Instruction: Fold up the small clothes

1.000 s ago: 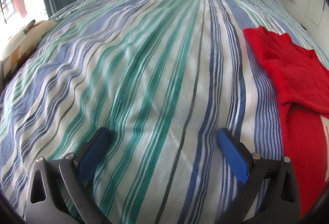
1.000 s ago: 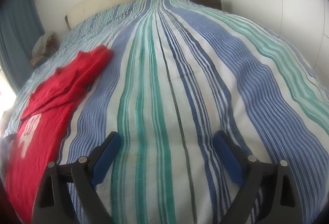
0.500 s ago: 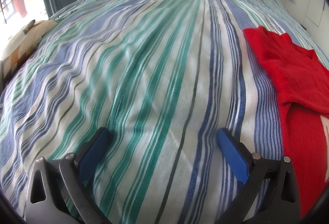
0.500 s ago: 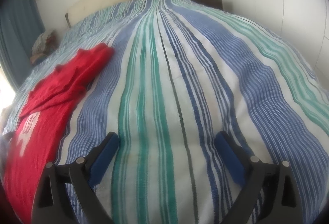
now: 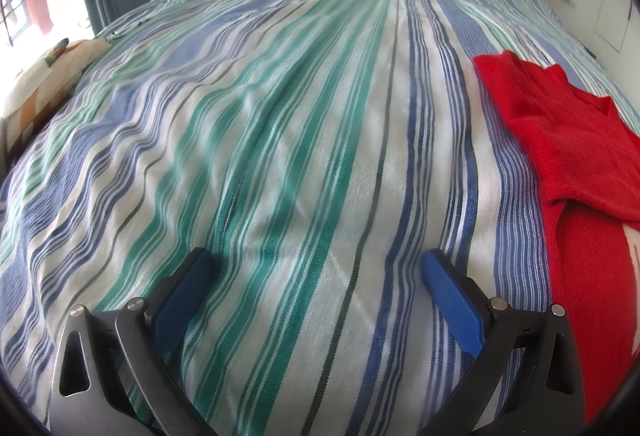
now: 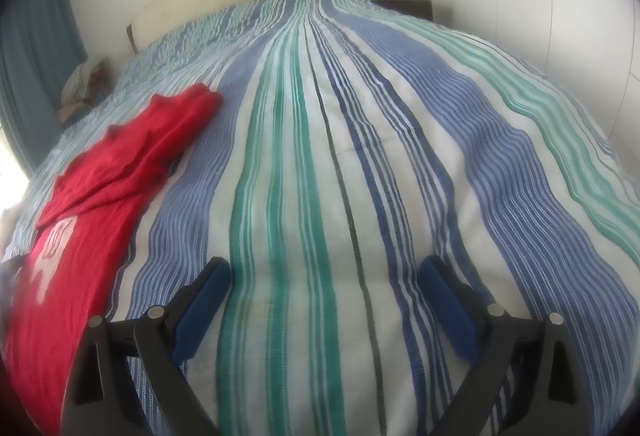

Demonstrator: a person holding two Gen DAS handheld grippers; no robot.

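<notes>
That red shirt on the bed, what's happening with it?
A person holds a claw in each hand above a striped bedspread. The red shirt lies spread on it, partly doubled over at the far end, between the two claws. The left claw and the right claw are both open and empty, with only bedspread between their fingers. Neither touches the shirt, so it isn't neatly folded yet.

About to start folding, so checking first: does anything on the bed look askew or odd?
Only the red garment: it lies rumpled on the striped bedspread, its upper part folded over the body. Both the left gripper and the right gripper hover with jaws open, holding nothing.
</notes>
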